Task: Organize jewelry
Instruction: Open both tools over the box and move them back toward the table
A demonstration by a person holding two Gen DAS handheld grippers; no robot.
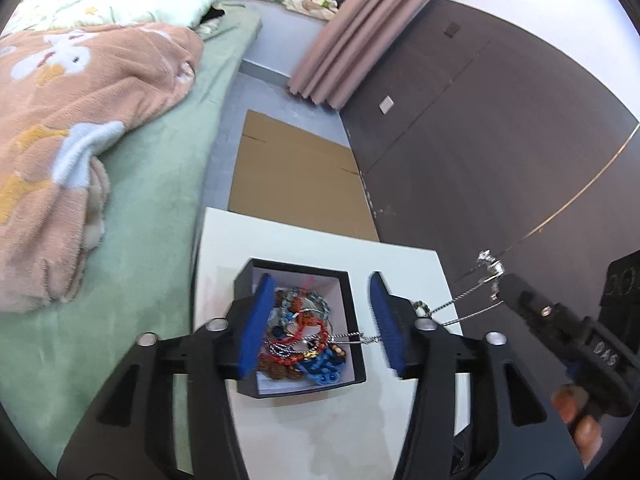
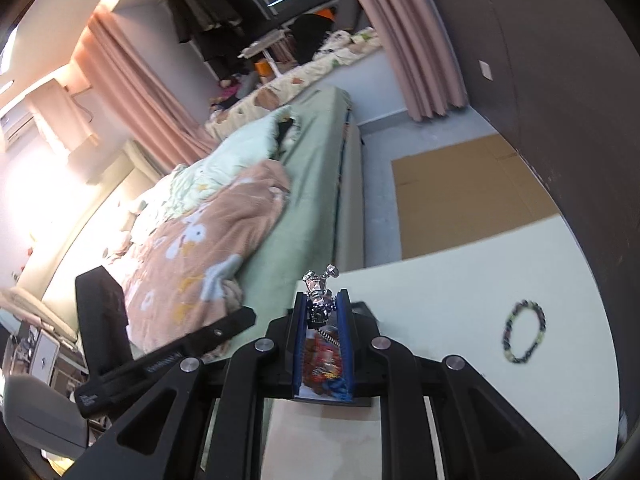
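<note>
A black jewelry box (image 1: pixel 352 300) with a white lining sits on the white table (image 1: pixel 320 432); it holds a tangle of red, blue and brown beads and chains. My left gripper (image 1: pixel 320 320) is open, its blue pads astride the box above it. My right gripper (image 2: pixel 323 312) is shut on a silver pendant (image 2: pixel 319 284) whose silver chain (image 1: pixel 464 310) runs down into the box. In the left wrist view the right gripper (image 1: pixel 498 276) is up at the right with the pendant (image 1: pixel 489 261). A dark beaded bracelet (image 2: pixel 525 331) lies on the table to the right.
A bed with green sheet (image 1: pixel 152 208) and peach blanket (image 1: pixel 80 120) lies left of the table. Flat cardboard (image 1: pixel 296 176) lies on the floor beyond. A dark wardrobe wall (image 1: pixel 500 128) stands right. Pink curtains (image 1: pixel 340 40) hang behind.
</note>
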